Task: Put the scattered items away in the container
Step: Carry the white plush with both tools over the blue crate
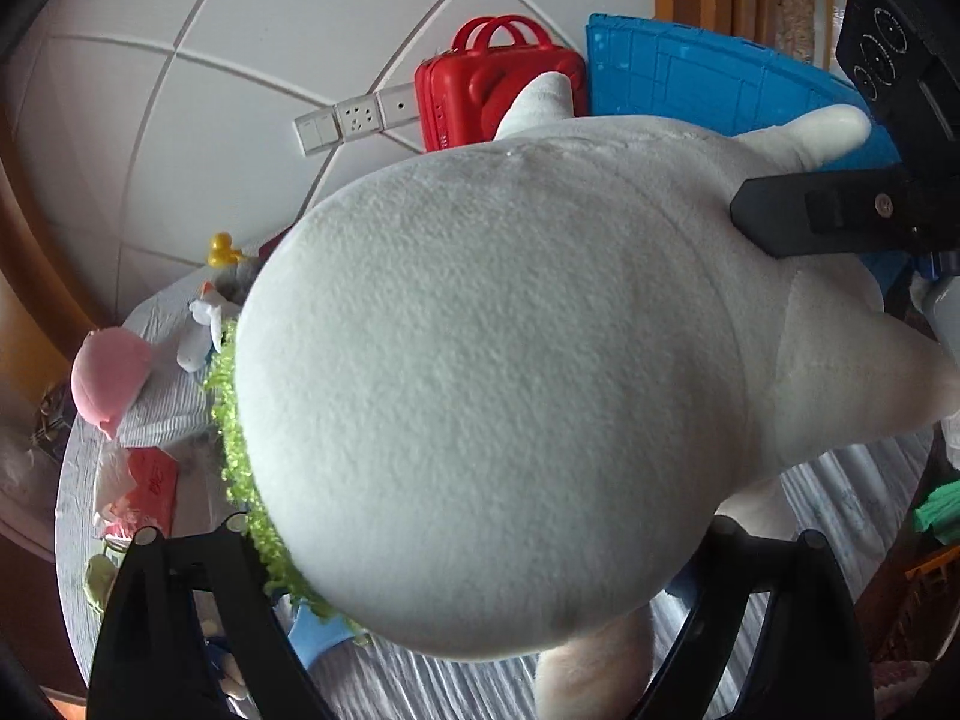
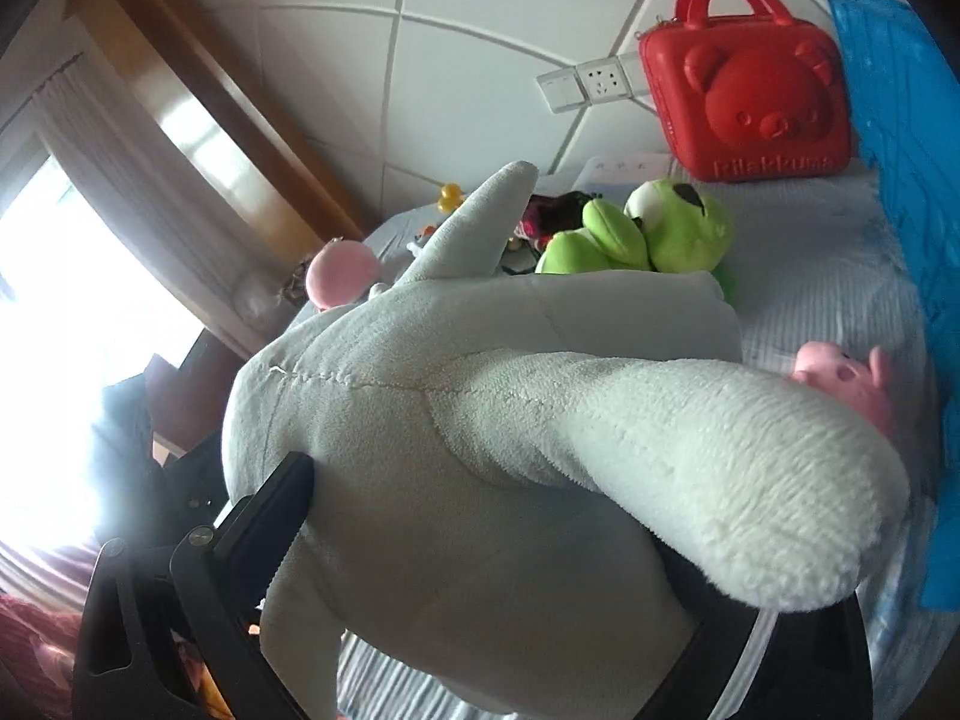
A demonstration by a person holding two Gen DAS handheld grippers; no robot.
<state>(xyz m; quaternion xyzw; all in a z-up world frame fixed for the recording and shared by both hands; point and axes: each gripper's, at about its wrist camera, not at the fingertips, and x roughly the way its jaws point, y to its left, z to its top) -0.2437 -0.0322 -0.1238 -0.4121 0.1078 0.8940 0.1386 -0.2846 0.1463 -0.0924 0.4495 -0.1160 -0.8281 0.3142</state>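
Observation:
A big white plush toy (image 1: 492, 360) with a green frilly collar (image 1: 237, 450) fills the left wrist view, lifted above the bed. My left gripper (image 1: 480, 540) is shut on its round head, one black finger on each side. My right gripper (image 2: 498, 570) is shut on the toy's body (image 2: 450, 420), below a thick limb (image 2: 750, 480). One right finger (image 1: 822, 213) shows pressing into the toy's flank. A blue plastic crate (image 1: 720, 78) (image 2: 900, 180) stands at the far right of the bed.
On the striped bedsheet (image 2: 810, 276) lie a green frog plush (image 2: 660, 234), a pink plush (image 2: 852, 384), a round pink plush (image 1: 111, 378), a yellow duck (image 1: 222, 249) and small toys. A red bear-face case (image 2: 744, 108) leans on the tiled wall. A window glares at the left.

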